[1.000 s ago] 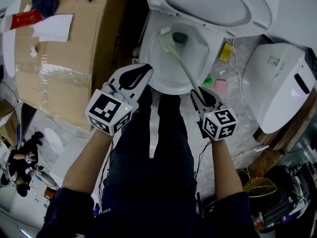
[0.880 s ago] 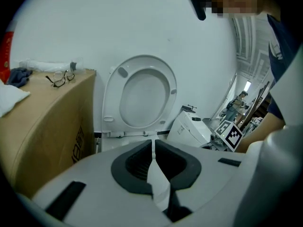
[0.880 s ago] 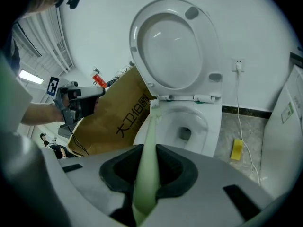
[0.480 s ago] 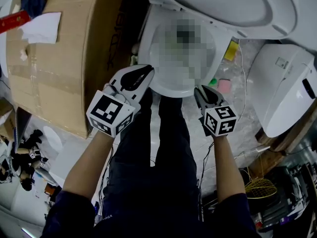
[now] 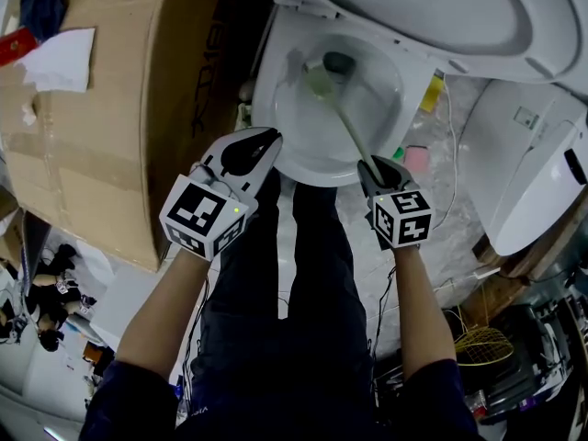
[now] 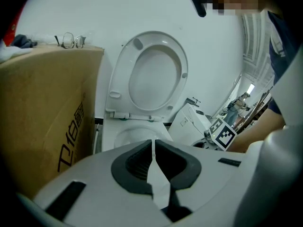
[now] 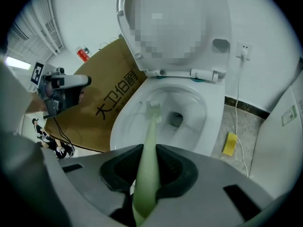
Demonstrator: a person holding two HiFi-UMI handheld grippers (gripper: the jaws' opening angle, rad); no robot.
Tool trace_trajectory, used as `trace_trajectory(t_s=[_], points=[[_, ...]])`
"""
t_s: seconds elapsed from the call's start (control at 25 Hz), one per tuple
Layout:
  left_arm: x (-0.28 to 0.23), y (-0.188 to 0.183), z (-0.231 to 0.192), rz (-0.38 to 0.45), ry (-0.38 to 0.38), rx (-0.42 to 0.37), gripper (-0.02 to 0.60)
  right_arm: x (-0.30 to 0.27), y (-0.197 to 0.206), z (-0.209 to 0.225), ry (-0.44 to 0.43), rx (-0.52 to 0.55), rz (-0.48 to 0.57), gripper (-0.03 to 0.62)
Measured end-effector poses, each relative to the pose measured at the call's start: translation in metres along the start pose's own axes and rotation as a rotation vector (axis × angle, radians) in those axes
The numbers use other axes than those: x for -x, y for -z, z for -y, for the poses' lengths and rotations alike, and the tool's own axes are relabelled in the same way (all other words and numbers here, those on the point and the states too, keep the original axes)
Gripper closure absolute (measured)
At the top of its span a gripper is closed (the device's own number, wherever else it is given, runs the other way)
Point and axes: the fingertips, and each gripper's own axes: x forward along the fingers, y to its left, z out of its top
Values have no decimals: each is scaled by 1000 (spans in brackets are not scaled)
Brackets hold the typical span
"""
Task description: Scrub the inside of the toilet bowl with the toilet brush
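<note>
The toilet brush [image 5: 342, 118] sits in toilet bowl [image 5: 303, 150], right of cardboard box [image 5: 119, 108].

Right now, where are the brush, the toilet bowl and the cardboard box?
brush [image 7: 149, 136], right gripper view, middle of its green handle.
toilet bowl [image 5: 317, 169], head view, its front rim.
cardboard box [image 5: 92, 118], head view, its top face.

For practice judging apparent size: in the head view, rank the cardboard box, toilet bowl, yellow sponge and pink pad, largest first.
1. cardboard box
2. toilet bowl
3. yellow sponge and pink pad: they look about alike, so not ranked.
</note>
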Motion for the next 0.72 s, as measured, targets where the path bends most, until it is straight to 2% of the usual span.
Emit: trace_trajectory(t_s=[0.36,0.72], points=[[3,11,-8,-13,9,22,537,-13,8,6,51,50,-77,508],[2,12,-10,-21,29,30,537,-22,13,4,62,69,-123,508]])
